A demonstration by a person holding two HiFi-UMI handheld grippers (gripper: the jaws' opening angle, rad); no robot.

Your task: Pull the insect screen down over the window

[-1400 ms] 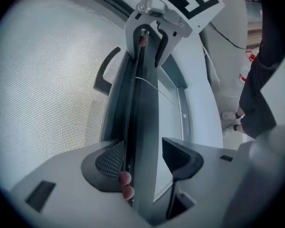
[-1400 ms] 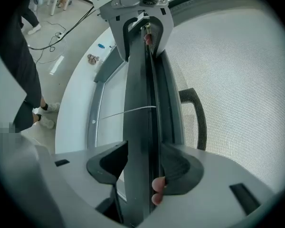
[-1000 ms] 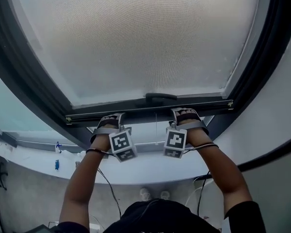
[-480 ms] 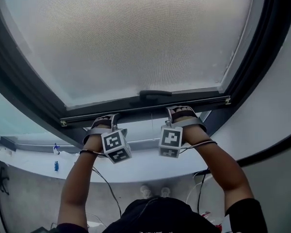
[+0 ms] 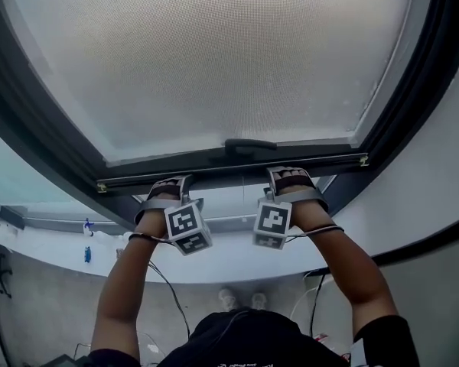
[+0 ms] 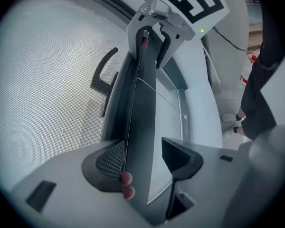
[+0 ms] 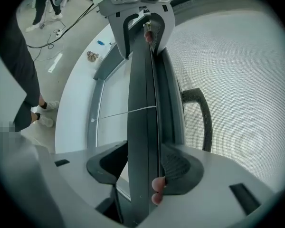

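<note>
The insect screen's grey mesh (image 5: pixel 214 60) covers most of the window. Its dark bottom bar (image 5: pixel 229 170) carries a dark handle (image 5: pixel 250 145) in the middle. My left gripper (image 5: pixel 168 186) sits on the bar left of the handle and my right gripper (image 5: pixel 287 176) right of it. In the left gripper view the bar (image 6: pixel 140 127) runs between the jaws of the left gripper (image 6: pixel 142 158): one pad rests against it, the other stands off with glass showing in the gap. In the right gripper view both pads of the right gripper (image 7: pixel 142 163) meet the bar (image 7: pixel 142 118).
A dark window frame (image 5: pixel 413 90) surrounds the screen. Below the bar lie a strip of bare glass and a white sill (image 5: pixel 237 262) with a small blue item (image 5: pixel 87 255). Cables (image 5: pixel 172 297) trail on the floor. A person's leg (image 7: pixel 23 80) shows at the left.
</note>
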